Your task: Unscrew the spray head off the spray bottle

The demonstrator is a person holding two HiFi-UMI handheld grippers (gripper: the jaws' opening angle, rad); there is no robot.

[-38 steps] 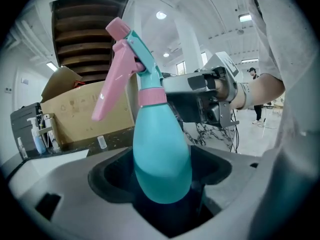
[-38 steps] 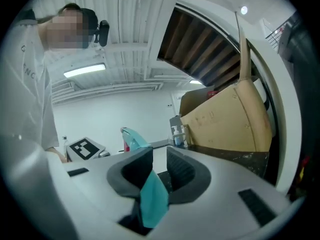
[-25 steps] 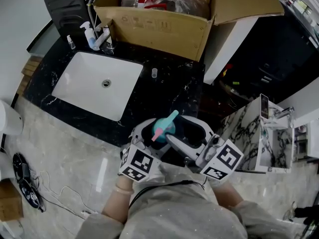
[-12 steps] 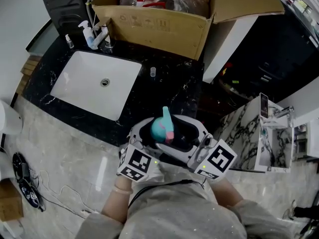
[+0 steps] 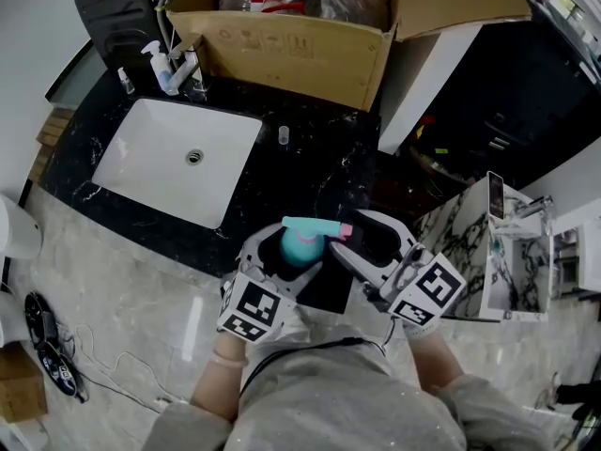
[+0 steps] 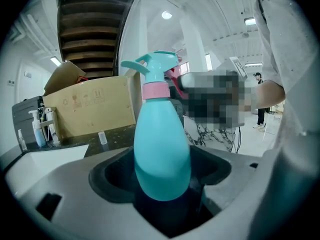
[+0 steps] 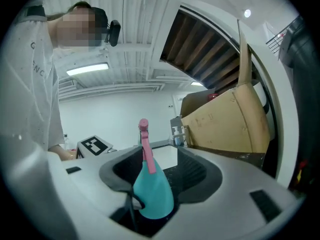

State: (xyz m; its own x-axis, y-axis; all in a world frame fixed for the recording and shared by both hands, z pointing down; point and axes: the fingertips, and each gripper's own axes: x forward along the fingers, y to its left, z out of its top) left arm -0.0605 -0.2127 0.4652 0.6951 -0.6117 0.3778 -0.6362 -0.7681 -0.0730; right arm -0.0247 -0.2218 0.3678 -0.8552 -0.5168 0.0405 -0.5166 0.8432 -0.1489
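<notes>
Pink collar (image 6: 154,90) in left gripper view alone; pink trigger (image 7: 147,154) in right's.

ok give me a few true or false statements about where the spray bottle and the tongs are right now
1. The left tongs grip the teal spray bottle by its body. True.
2. A cardboard box stands on the counter beyond the sink. True.
3. The spray head lies in the sink. False: it sits on the bottle's neck.
4. The right tongs are empty. False: they have just been closing, and the spray head is between them.
</notes>
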